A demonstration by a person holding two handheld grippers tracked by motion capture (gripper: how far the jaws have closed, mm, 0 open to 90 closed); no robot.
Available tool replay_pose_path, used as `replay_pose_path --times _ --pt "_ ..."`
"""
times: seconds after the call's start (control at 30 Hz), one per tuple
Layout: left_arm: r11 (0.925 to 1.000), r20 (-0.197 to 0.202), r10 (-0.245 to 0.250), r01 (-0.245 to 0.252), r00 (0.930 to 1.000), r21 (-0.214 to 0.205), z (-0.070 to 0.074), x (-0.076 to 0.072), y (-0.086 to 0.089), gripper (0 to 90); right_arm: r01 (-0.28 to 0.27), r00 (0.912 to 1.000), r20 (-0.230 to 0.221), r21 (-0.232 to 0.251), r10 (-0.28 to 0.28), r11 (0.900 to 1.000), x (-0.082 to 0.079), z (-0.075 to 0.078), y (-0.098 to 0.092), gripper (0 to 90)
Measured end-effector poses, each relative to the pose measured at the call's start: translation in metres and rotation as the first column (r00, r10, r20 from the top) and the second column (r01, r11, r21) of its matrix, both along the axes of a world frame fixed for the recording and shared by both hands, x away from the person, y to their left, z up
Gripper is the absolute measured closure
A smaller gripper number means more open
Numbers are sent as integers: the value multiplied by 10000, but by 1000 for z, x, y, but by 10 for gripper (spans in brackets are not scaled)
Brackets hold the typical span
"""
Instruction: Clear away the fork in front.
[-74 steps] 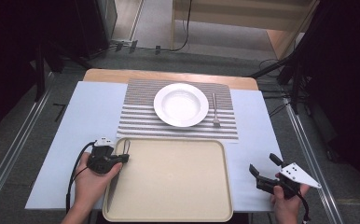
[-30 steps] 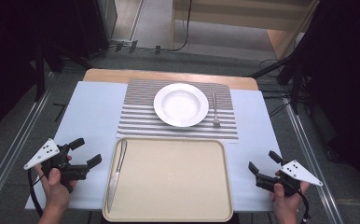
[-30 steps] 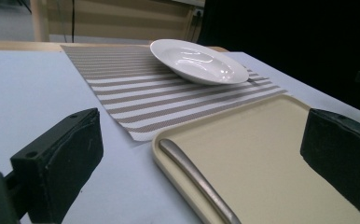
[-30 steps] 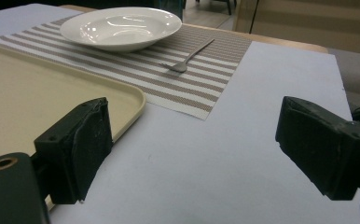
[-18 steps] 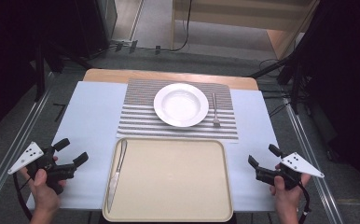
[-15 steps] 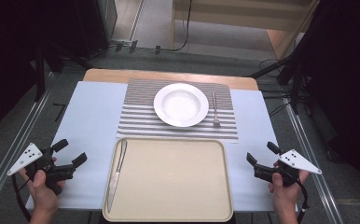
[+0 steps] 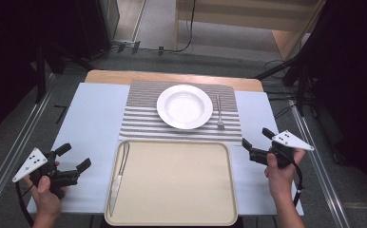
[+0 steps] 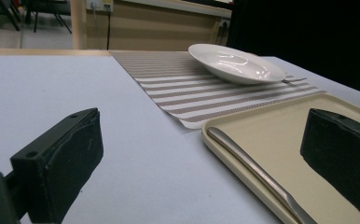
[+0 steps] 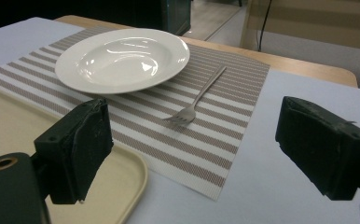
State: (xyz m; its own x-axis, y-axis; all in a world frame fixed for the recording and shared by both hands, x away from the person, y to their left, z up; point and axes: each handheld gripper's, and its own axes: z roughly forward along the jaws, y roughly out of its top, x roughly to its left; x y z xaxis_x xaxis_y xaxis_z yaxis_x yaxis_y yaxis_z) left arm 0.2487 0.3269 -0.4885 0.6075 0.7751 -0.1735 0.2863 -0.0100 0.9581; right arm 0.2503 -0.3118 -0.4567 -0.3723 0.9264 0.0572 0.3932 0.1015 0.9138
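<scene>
both claws, left [image 7: 74, 163] & right [image 7: 255, 144], gape empty beside tray [image 7: 172, 216] w/ knife [image 7: 119, 176].

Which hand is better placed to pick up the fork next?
Right, probably. The right gripper has open, empty jaws aimed at the fork; the left gripper sits across the tray near the knife.

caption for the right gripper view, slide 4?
Open right gripper aimed at the fork lying beside the plate on the striped mat.

Bright even table light, dark surroundings, near tongs blurred
</scene>
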Motion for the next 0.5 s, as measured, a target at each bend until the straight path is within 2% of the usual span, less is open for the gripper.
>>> replay_pose_path --times 0.17,0.5 --pt "10000 8 33 -33 10000 -26 -1 0 0 0 -134 9996 -249 93 136 9999 21 9 6 99" --pt "9998 61 -27 26 10000 179 -1 -1 -3 0 -184 9956 -924 -242 161 9995 66 20 26 99"
